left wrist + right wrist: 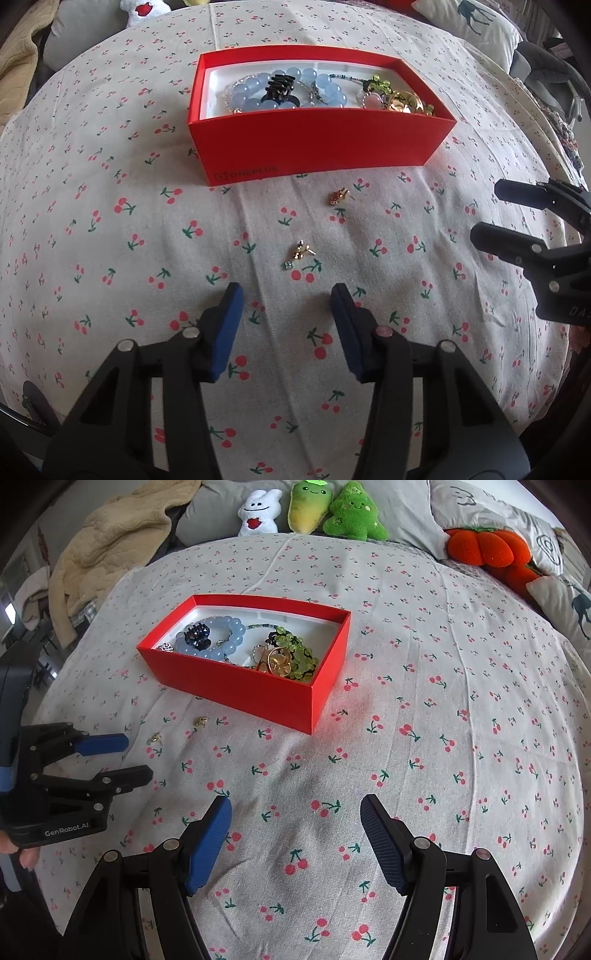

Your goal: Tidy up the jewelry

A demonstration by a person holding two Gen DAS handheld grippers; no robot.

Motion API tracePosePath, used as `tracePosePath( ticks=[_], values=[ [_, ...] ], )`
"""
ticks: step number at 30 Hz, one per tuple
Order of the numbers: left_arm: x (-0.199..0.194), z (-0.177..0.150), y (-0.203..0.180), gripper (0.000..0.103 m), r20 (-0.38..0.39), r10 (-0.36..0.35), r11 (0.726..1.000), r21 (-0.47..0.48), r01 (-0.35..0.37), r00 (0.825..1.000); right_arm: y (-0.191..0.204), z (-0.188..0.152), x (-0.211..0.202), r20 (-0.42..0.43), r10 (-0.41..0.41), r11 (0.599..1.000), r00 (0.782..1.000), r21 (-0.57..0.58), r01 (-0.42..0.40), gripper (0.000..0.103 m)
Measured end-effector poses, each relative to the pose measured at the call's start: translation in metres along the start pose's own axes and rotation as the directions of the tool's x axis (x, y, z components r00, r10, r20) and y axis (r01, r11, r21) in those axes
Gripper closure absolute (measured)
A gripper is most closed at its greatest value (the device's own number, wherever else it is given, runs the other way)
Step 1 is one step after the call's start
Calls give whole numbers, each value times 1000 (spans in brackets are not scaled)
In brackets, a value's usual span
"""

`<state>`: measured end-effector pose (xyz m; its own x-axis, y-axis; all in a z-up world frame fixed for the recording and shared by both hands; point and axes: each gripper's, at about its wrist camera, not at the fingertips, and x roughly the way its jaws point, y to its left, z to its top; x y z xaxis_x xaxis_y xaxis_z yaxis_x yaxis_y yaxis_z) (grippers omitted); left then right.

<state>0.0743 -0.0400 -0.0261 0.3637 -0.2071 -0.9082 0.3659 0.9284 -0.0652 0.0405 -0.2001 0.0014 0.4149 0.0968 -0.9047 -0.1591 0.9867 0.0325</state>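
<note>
Two earrings loose: near earring (300, 253) at 12 o'clock of left gripper (287, 295) | jaws wide, empty, aligned to pick | far earring (338, 196) beside red box (314, 147) | right gripper (295, 808) wide, empty, standing off

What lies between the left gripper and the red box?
In the left wrist view, two small gold earrings: one just ahead of the open left gripper, another nearer the red box. Otherwise bare cherry-print cloth.

"ONEPLUS" on red box (280, 172), "GenRobot.AI" on left hand-held gripper (138, 757)
</note>
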Motion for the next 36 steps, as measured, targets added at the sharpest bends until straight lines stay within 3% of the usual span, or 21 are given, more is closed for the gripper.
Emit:
tracePosePath(
  ticks=[11, 15, 28, 36],
  values=[
    [7, 13, -8, 79, 44, -16, 1000, 26, 14, 999, 5, 4, 6, -14, -1, 1000, 1000, -1, 1, 30],
    [9, 17, -10, 97, 33, -23, 999, 27, 22, 999, 9, 7, 8, -16, -2, 1000, 1000, -3, 2, 30],
    [-17, 7, 29, 97, 28, -17, 996, -90, 20, 999, 57, 31, 40, -57, 42, 999, 997, -30, -43, 31],
    [-23, 1, 46, 97, 31, -24, 992, -120, 27, 999, 81, 45, 60, -44, 35, 998, 998, -59, -37, 61]
  ],
)
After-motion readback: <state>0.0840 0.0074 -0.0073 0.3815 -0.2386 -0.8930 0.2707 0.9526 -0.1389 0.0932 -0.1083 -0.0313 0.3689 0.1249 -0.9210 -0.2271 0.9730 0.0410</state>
